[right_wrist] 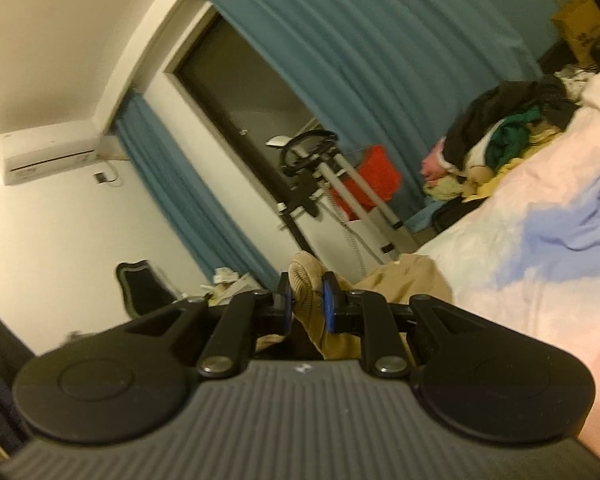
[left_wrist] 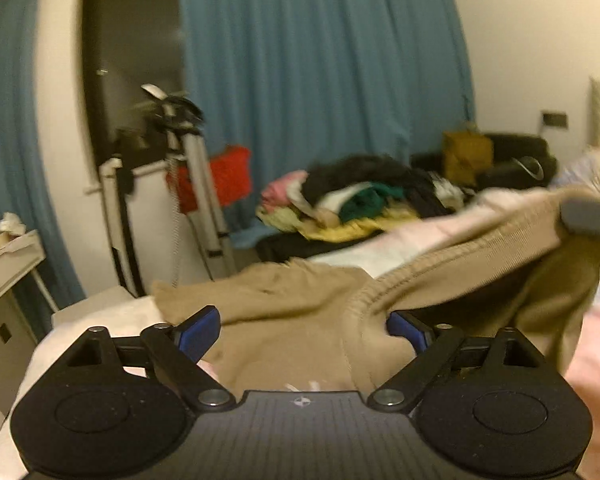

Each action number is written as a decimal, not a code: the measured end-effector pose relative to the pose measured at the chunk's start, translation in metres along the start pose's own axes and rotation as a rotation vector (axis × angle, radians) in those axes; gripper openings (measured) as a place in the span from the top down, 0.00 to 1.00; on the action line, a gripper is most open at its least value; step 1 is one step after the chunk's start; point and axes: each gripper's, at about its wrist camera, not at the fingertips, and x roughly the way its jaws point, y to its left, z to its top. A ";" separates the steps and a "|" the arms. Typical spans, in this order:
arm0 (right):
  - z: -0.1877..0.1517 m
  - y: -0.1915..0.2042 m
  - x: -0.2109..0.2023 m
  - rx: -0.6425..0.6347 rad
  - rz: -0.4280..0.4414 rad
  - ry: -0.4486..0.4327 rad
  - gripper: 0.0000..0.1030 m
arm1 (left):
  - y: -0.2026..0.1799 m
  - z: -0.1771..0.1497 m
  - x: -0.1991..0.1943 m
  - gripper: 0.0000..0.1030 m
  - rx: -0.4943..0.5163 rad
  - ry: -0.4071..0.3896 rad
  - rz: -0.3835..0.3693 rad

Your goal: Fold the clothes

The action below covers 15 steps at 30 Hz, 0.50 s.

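Note:
A tan knit garment point(left_wrist: 292, 320) with a ribbed hem lies spread on the pink bedsheet point(left_wrist: 592, 364). My left gripper point(left_wrist: 302, 326) is open just above it, its blue-padded fingers point(left_wrist: 202, 330) wide apart on either side of the cloth. My right gripper point(right_wrist: 307, 294) is shut on a ribbed edge of the same tan garment point(right_wrist: 306, 280) and holds it lifted off the bed. In the left wrist view that gripper point(left_wrist: 584, 214) shows at the far right, pulling the hem up.
A pile of mixed clothes point(left_wrist: 364, 200) sits at the far end of the bed. A tripod point(left_wrist: 188, 184) and a red bag point(left_wrist: 220, 176) stand by the blue curtains point(left_wrist: 324, 80). A white cabinet point(left_wrist: 8, 264) stands at left. A lilac cloth point(right_wrist: 572, 224) lies on the bed.

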 end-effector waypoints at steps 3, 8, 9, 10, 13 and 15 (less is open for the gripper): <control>0.000 -0.004 0.000 -0.017 -0.059 -0.012 0.82 | -0.002 0.003 -0.014 0.07 0.027 0.011 0.026; 0.001 -0.009 -0.003 -0.016 -0.123 -0.045 0.82 | -0.023 -0.009 -0.025 0.08 0.131 0.152 0.028; 0.002 -0.009 -0.004 -0.019 -0.136 -0.054 0.82 | -0.027 -0.012 -0.026 0.08 0.148 0.179 0.025; 0.003 -0.010 -0.005 -0.024 -0.153 -0.062 0.82 | -0.030 -0.016 -0.027 0.08 0.166 0.197 0.021; 0.005 -0.014 -0.005 -0.048 -0.211 -0.067 0.82 | -0.037 -0.025 -0.030 0.09 0.218 0.250 0.008; 0.003 -0.016 0.000 -0.065 -0.247 -0.038 0.82 | -0.034 -0.024 -0.036 0.09 0.199 0.235 0.034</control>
